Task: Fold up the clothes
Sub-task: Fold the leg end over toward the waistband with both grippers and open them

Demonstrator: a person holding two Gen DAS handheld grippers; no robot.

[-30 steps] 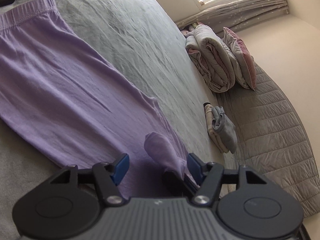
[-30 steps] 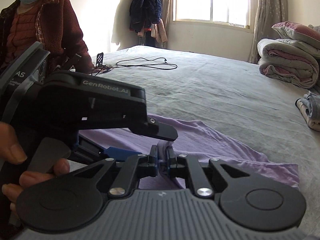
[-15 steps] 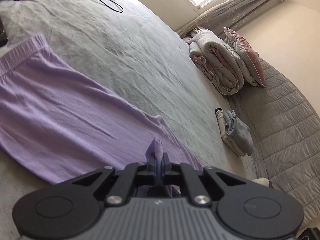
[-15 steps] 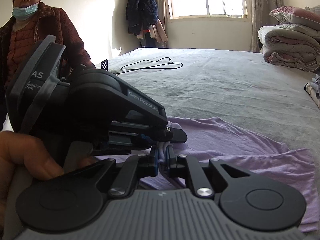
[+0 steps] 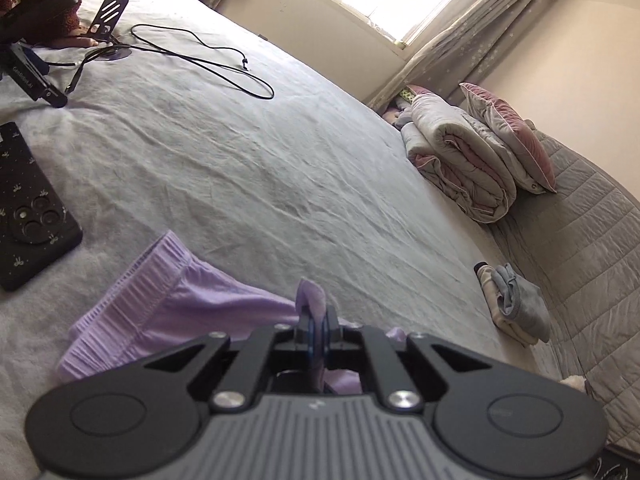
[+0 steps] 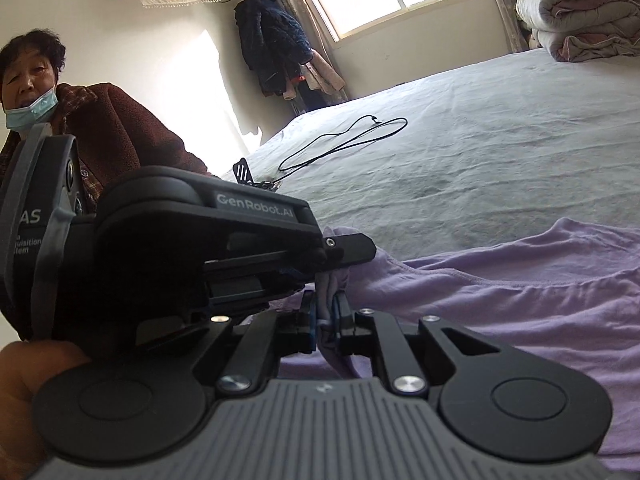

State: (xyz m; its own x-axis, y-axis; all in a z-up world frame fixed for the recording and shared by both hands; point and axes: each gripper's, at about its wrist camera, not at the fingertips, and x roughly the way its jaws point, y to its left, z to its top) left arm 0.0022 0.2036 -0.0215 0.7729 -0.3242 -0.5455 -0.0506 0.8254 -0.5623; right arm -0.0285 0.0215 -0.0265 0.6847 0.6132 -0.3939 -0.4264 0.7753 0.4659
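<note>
Left wrist: purple garment (image 5: 168, 312) pinched inside left claw (image 5: 318, 326).

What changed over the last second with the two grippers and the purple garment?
The left gripper closed on the purple garment and carried its end toward the waistband, beside the phone. The right gripper stayed clamped on the same fabric. The folded pile is unmoved.

Phone (image 5: 28, 208) cut by left edge
</note>
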